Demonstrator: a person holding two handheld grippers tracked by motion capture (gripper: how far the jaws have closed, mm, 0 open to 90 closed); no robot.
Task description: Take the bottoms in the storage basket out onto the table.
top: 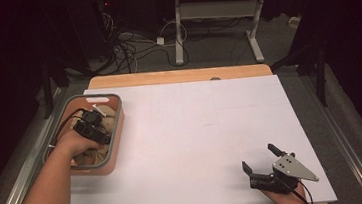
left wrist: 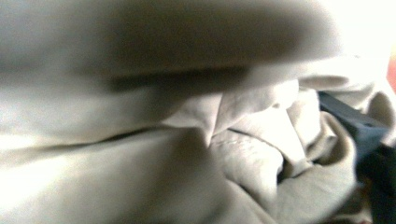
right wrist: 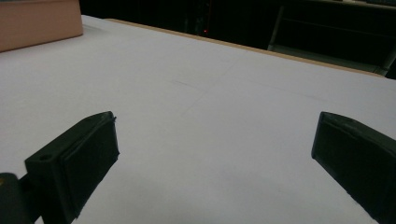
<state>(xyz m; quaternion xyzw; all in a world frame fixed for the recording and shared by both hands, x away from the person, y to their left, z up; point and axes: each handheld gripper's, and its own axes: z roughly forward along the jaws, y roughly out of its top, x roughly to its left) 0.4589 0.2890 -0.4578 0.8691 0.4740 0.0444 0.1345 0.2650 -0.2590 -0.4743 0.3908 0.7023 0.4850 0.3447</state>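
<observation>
So the left gripper (top: pixel 92 124) is down inside the orange bin (top: pixel 117 133) at the left edge of the table, nose buried in a pile of beige cloth (top: pixel 106 120). In the left gripper view it's all crumpled fabric (left wrist: pixel 243 154) pressed right up against the camera, with one dark jaw poking out at the right side. Can't honestly tell if the pads have pinched the cloth yet or are just sitting in the folds; the jaws look partway in, not clamped.

The right gripper (top: pixel 261 158) sits near the front right corner of the white table sheet (top: pixel 202 130), jaws spread wide with nothing between them, just bare sheet ahead in its own view.

My read: this is the grab step, getting hold of the cloth to pull it out of the bin. The next move needs a firm pinch on a fold, then a lift high enough to clear the bin's rim without dragging the bin along.

Count: one bin, one bundle of cloth as far as I can see, two grippers.
</observation>
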